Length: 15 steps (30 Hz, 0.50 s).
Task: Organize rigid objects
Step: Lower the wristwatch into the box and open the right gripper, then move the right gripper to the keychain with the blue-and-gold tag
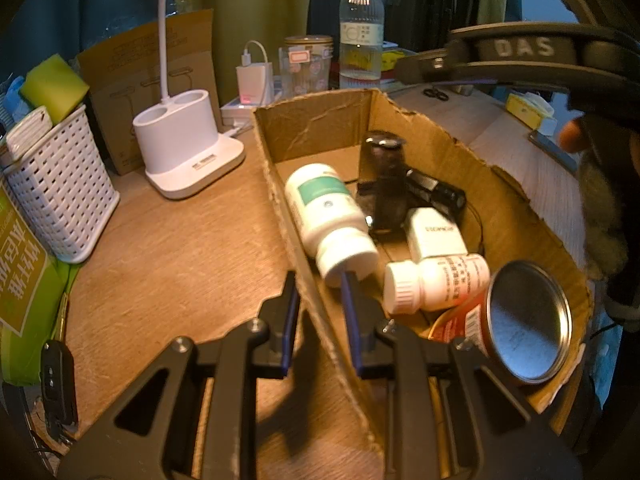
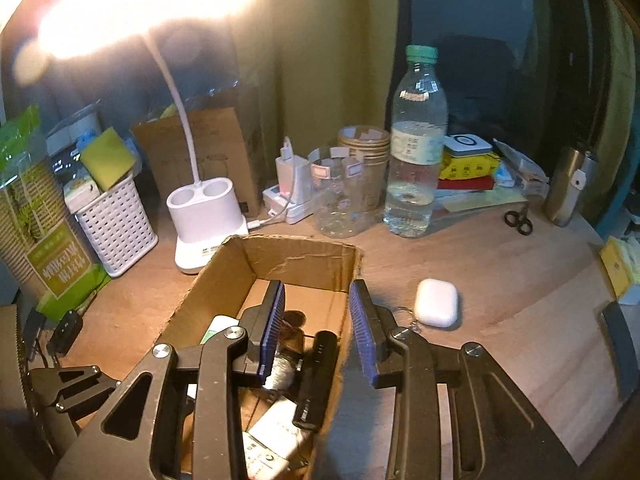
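left claw [image 1: 318, 312] pinching cardboard box [image 1: 316, 120] wall | right claw [image 2: 316, 328] spread, empty | next: earbud case [image 2: 436, 307] at 2 o'clock, grab it square

Wooden surface [image 2: 480, 264] carries: cardboard box [image 2: 296, 258], lamp base [image 2: 204, 220], white basket [image 2: 116, 224], water bottle [image 2: 416, 152], earbud case [image 2: 436, 302], scissors [image 2: 519, 220].

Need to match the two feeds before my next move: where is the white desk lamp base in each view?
Left wrist: white desk lamp base at upper left, left of the cardboard box.
Right wrist: lamp base at centre left, just behind the box's far left corner.
Shared landmark: clear water bottle with green cap.
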{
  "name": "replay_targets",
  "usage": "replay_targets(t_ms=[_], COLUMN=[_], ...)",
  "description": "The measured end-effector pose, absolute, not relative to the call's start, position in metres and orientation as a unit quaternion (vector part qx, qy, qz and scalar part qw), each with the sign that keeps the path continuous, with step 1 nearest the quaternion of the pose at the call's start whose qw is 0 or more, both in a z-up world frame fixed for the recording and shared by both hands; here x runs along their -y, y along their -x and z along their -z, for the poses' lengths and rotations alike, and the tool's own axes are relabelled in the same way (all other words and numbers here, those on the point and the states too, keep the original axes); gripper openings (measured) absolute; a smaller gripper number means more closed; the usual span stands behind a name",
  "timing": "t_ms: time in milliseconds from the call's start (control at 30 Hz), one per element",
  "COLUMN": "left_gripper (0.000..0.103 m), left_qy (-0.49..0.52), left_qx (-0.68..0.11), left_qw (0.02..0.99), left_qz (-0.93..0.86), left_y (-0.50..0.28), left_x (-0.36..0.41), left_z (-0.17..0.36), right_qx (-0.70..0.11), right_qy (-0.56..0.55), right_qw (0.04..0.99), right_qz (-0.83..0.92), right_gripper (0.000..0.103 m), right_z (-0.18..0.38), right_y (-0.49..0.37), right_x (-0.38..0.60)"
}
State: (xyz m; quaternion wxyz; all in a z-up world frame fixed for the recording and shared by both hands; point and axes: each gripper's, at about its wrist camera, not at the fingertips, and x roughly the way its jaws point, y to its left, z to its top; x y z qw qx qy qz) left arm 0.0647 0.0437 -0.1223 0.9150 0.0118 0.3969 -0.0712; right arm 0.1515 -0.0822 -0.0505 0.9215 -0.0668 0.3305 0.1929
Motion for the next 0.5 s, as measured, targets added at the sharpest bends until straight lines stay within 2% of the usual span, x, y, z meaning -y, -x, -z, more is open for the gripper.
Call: replay_targets(t_ms=[500], left_gripper=[0.022], left_qy=[-0.011], left_qx=[-0.397], left_qw=[0.915], left_qz=[0.071], left_y=[-0.066], left_x=[-0.044], left_z=[0.122], right_qx=[-0.311], right_qy=[0.032], right_qw=[0.935], right_qz=[-0.170], right_gripper=[0.036], right_z=[0.040], right_y=[-0.135], right_x=[0.124])
